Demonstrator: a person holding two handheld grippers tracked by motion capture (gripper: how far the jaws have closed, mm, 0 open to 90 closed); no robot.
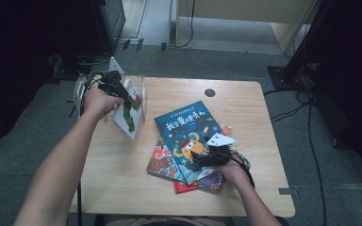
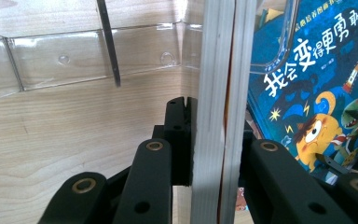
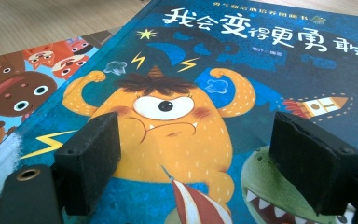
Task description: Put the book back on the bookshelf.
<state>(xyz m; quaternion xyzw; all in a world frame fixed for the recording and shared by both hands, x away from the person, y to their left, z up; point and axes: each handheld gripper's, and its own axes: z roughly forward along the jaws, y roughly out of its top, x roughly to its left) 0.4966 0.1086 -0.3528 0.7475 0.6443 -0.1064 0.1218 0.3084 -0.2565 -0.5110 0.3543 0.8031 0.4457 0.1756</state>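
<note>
White book (image 1: 128, 109) edge-on between clenched left gripper (image 2: 208, 140) fingers, cover half hidden; right gripper (image 3: 209, 154) fingers released above blue book (image 3: 261, 60).

Claw (image 2: 209, 140) clamped on upright book edge (image 2: 216, 93), clear plastic holder (image 2: 88, 60) behind, blue picture book (image 2: 317, 84) right

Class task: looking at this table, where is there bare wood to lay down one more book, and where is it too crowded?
Free: the near-left wood of the table and the far-right corner past the blue book. Crowded: the clear stand, where the left tool grips a white book, and the book pile.
</note>
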